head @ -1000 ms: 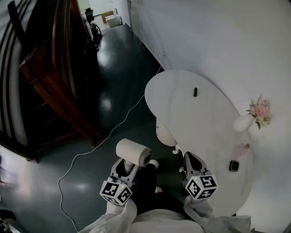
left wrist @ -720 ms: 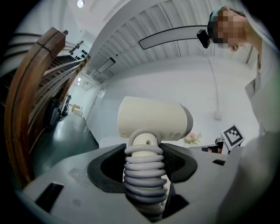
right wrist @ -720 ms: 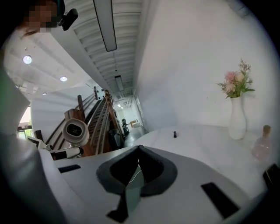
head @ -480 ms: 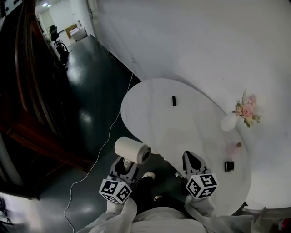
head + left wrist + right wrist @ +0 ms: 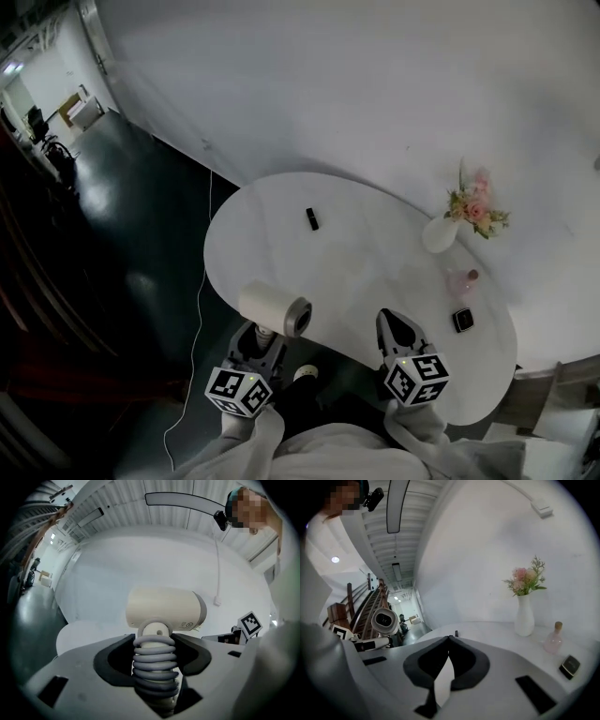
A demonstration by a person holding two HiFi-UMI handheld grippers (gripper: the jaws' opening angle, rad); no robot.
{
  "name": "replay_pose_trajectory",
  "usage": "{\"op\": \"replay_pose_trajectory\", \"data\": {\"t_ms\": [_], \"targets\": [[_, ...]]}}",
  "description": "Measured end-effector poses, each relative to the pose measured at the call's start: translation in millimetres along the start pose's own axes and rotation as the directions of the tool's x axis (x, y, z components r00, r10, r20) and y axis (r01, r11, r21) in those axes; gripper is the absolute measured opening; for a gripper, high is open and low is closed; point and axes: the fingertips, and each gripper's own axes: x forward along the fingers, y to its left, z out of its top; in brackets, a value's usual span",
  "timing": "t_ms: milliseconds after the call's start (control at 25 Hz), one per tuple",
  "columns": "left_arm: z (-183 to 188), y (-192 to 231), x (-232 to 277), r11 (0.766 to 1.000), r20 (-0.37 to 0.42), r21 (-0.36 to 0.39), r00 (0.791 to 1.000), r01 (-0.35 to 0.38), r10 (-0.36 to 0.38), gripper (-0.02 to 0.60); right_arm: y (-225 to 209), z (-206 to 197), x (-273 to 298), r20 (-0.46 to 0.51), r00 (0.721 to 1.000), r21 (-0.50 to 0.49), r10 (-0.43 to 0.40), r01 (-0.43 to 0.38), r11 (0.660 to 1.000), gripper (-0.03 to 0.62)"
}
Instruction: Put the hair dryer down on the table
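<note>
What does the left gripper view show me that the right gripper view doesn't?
Only left gripper view: left gripper clamped on the hair dryer handle, cord coiled round it. Only right gripper view: right gripper shut and empty, vase of flowers, pink bottle. Both: the hair dryer and the white table.

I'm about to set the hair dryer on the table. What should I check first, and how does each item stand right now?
1. Grip: left gripper is shut on the hair dryer by its cord-wrapped handle: ok.
2. Landing spot: bare table lies beyond the dryer: ok.
3. Dryer fully above the tabletop: it shows only at the near edge: cannot tell.
4. Clutter: small dark item, vase and pink bottle stand apart from it: ok.
5. Right gripper is shut, empty and off to the side: ok.
</note>
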Motion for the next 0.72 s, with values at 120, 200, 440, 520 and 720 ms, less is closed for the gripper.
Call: {"op": "replay_pose_trajectory", "data": {"t_ms": [120, 200, 440, 520, 720], "targets": [[0, 3, 25, 0.997, -0.031, -0.009, 0.997, 0.076, -0.076, 0.235, -13, 3, 1, 0.018, 0.997, 0.027, -0.081, 0.081, 0.996, 0.051], [1, 4, 41, 0.991, -0.053, -0.019, 0.99, 0.129, -0.13, 0.235, -19, 4, 0, 0.031, 0.99, 0.047, -0.135, 0.134, 0.99, 0.051], [0, 3, 78, 0.965, -0.114, -0.012, 0.959, 0.261, -0.26, 0.235, -30, 2, -9, 0.058, 0.961, 0.093, -0.27, 0.264, 0.96, 0.051], [-3, 2, 87, 0.953, -0.138, -0.012, 0.943, 0.303, -0.301, 0.235, -34, -4, -17, 0.063, 0.944, 0.117, -0.323, 0.314, 0.942, 0.05], [-11, -8, 101, 0.923, -0.192, -0.039, 0.904, 0.382, -0.382, 0.235, -38, -14, -39, 0.062, 0.902, 0.163, -0.426, 0.412, 0.896, 0.051]]}}
